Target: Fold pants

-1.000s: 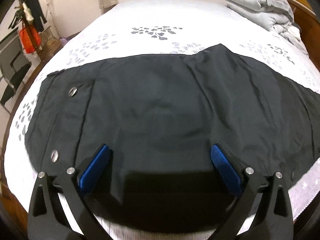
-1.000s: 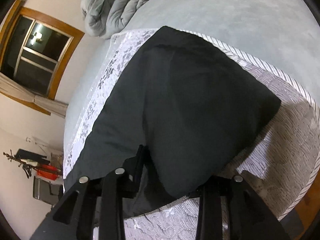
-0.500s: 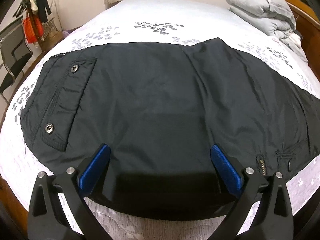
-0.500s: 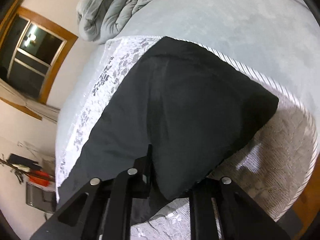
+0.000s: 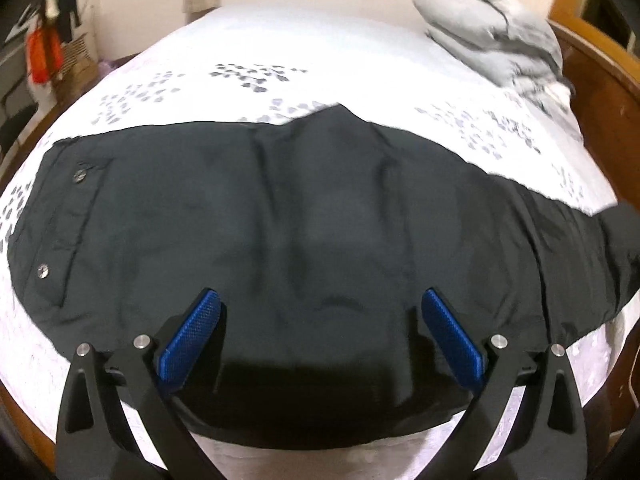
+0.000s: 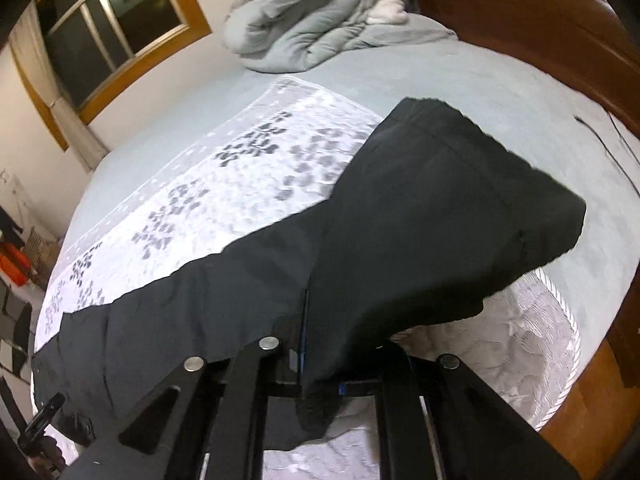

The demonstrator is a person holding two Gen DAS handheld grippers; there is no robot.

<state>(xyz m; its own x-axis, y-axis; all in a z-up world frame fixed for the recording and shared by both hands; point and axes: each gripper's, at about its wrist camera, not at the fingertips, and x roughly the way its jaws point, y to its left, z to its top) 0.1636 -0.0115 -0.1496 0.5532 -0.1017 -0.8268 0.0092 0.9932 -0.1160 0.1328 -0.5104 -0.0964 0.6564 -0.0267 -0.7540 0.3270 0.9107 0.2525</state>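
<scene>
Black pants (image 5: pixel 280 208) lie spread across the bed, the waist with two metal snaps (image 5: pixel 42 271) at the left and the legs running off right. My left gripper (image 5: pixel 320 294) hovers over the near part of the pants. It is open, its blue pads (image 5: pixel 192 336) wide apart and holding nothing. In the right wrist view my right gripper (image 6: pixel 320 344) is shut on the near edge of a pant leg (image 6: pixel 420 220). The cloth hangs lifted from the jaws and droops over them, hiding the fingertips. The leg's hem end (image 6: pixel 552 216) sags above the bed.
A white floral coverlet (image 5: pixel 248 72) lies over the grey sheet (image 6: pixel 520 92). A bundled grey duvet (image 5: pixel 492 36) sits at the far right corner by the wooden bed frame (image 5: pixel 600 92). A window (image 6: pixel 108 20) and a clothes rack (image 5: pixel 44 52) stand beyond the bed.
The right gripper's jaws closed on the pant leg, then rose and rolled, lifting the cloth off the bed. The left gripper shifted over the waist area, still open.
</scene>
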